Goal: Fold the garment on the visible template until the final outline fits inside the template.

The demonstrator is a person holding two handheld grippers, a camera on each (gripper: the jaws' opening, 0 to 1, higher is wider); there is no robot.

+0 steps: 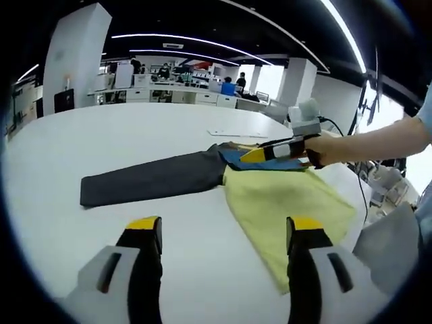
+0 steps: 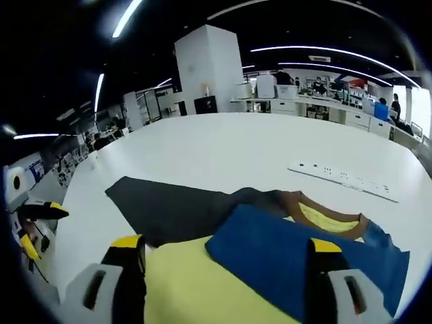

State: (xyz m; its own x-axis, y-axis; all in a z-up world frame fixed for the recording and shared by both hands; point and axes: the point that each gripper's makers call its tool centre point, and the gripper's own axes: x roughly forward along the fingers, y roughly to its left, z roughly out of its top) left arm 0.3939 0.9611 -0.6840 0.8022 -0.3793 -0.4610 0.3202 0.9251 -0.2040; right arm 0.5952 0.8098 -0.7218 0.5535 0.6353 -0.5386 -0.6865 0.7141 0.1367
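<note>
A garment lies flat on the white table (image 1: 135, 128). Its dark grey sleeve (image 1: 152, 179) stretches left, its yellow body (image 1: 283, 202) spreads right, and a blue part (image 1: 266, 162) lies at the far side. My left gripper (image 1: 225, 229) is open, low over bare table just short of the yellow cloth. A person's hand holds my right gripper (image 1: 251, 156) over the blue part. In the right gripper view, the right gripper (image 2: 226, 246) stands open above the blue part (image 2: 304, 260), the yellow cloth (image 2: 182, 290) and the grey sleeve (image 2: 172, 206). A brown collar (image 2: 324, 202) shows beyond.
A flat white strip (image 2: 344, 179) lies on the table beyond the collar, also seen as the white strip (image 1: 236, 133). The left gripper (image 2: 34, 229) shows at the table's left edge. Office desks and a white pillar (image 2: 209, 67) stand far behind.
</note>
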